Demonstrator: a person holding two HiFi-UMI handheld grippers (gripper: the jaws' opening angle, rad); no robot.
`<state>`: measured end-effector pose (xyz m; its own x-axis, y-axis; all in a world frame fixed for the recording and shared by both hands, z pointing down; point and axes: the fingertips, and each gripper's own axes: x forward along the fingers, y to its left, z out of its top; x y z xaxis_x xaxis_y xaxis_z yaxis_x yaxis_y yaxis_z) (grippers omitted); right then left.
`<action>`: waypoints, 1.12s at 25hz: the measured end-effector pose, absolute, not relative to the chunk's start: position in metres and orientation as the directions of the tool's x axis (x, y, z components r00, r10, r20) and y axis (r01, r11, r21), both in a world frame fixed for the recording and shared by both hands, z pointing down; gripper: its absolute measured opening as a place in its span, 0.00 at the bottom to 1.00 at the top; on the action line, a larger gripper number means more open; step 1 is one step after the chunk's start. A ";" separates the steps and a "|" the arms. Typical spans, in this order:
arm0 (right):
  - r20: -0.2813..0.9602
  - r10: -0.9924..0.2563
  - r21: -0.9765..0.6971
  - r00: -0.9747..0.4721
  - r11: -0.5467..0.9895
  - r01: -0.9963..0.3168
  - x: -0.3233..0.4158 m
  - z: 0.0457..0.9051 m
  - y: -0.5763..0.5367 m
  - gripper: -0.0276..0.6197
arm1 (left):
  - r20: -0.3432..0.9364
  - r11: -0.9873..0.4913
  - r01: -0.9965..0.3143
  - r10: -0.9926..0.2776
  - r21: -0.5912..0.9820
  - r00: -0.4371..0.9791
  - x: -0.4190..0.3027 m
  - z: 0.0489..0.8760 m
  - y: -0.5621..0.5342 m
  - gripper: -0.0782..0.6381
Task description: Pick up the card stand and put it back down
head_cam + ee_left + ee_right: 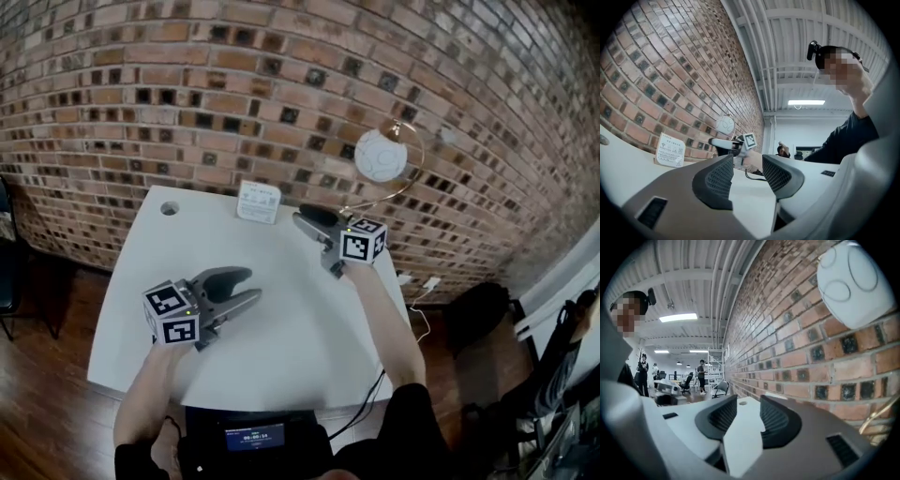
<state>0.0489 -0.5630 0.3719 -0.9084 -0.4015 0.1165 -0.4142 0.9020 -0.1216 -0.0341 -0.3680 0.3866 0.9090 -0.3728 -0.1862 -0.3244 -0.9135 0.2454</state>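
White table (281,319) is sitting against brick wall (281,84). I'm holding my left gripper (251,284) over the near-left part and my right gripper (300,217) by the far edge, both with jaws apart, gripping nothing. Card stand (259,202) is standing upright at the far edge near the right gripper, its print too small to read.

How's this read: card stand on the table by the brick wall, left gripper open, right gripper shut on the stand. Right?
One error: the right gripper is open, empty; the right gripper view shows only table between its jaws. The card stand sits free on the table by the brick wall, and the left gripper is open.
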 end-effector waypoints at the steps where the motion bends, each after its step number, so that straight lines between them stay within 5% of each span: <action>1: 0.092 -0.390 -0.153 -0.916 0.904 -0.400 0.045 0.365 -0.539 0.32 | -0.198 -0.909 -0.324 -0.379 0.264 0.904 -0.038 0.386 -0.369 0.37; 15: -0.139 -0.280 -0.216 -0.950 0.945 -0.247 0.052 0.280 -0.253 0.30 | -0.320 -0.925 -0.288 -0.359 0.249 0.877 -0.033 0.319 -0.222 0.37; 28: -0.215 -0.245 -0.179 -0.945 0.961 -0.209 0.060 0.301 -0.160 0.30 | -0.331 -0.928 -0.255 -0.339 0.273 0.881 -0.010 0.320 -0.142 0.37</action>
